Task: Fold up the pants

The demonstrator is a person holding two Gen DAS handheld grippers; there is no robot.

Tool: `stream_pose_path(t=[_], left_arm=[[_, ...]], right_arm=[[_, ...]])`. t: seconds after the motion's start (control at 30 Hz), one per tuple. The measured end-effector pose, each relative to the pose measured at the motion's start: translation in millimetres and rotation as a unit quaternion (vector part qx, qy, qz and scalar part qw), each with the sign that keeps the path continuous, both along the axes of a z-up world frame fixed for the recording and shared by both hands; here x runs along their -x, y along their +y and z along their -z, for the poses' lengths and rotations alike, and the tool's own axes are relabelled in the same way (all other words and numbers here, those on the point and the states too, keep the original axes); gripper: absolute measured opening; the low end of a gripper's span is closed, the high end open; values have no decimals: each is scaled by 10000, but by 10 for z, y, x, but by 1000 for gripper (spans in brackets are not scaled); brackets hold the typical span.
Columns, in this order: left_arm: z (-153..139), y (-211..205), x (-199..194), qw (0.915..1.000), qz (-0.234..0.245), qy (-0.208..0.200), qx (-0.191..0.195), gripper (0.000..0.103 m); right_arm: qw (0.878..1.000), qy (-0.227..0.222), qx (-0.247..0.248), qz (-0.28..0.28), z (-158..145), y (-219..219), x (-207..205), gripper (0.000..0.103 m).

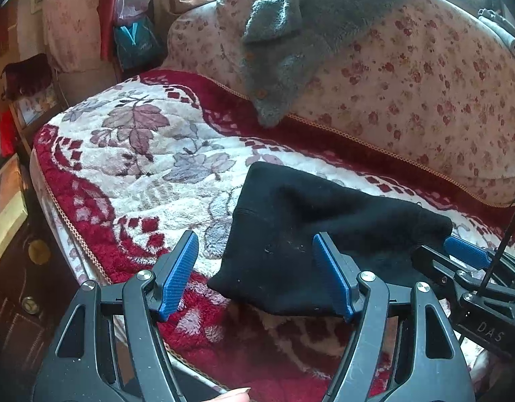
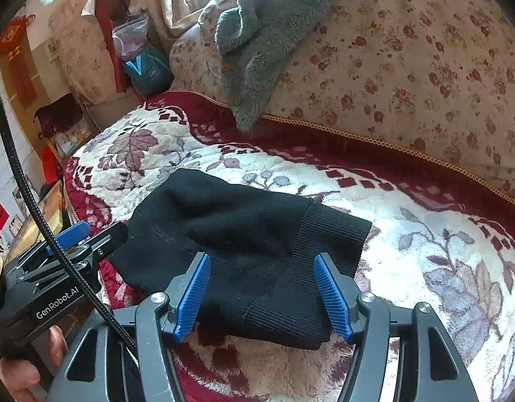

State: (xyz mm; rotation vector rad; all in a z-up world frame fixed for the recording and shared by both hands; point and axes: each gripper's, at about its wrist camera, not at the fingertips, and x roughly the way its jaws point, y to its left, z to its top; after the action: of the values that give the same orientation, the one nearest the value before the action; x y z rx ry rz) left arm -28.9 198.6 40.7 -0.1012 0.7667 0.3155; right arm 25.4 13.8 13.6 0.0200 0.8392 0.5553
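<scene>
Black pants [image 1: 307, 207] [image 2: 244, 221] lie folded into a compact bundle on a red and white floral blanket [image 1: 140, 154] [image 2: 425, 251] covering a sofa seat. A ribbed band [image 2: 324, 234] forms their right end. My left gripper [image 1: 254, 236] is open at the bundle's near left corner; its right finger hovers over the cloth and its left one over the blanket. My right gripper [image 2: 262, 257] is open, and the pants' near edge shows between its fingers, with neither pad pressing on it. Each gripper's blue pad shows in the other's view [image 1: 465, 251] [image 2: 69, 231].
A grey fleece garment [image 1: 291, 33] [image 2: 257, 33] hangs over the flowered sofa backrest [image 1: 408, 83] [image 2: 408, 67]. The seat's front edge drops off at the left toward dark furniture [image 1: 26, 284]. A plastic bag [image 1: 133, 16] sits beyond the sofa's end. A hand [image 2: 22, 368] holds the left gripper.
</scene>
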Motion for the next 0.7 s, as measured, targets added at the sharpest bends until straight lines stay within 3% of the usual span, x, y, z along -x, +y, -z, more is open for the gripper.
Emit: stream_pose_path(t=[0.7], left_arm=[[25,59,3,10000,-72,-6,-53,71]], right_arm=[[9998,57,135,-112,46,98,-5,62]])
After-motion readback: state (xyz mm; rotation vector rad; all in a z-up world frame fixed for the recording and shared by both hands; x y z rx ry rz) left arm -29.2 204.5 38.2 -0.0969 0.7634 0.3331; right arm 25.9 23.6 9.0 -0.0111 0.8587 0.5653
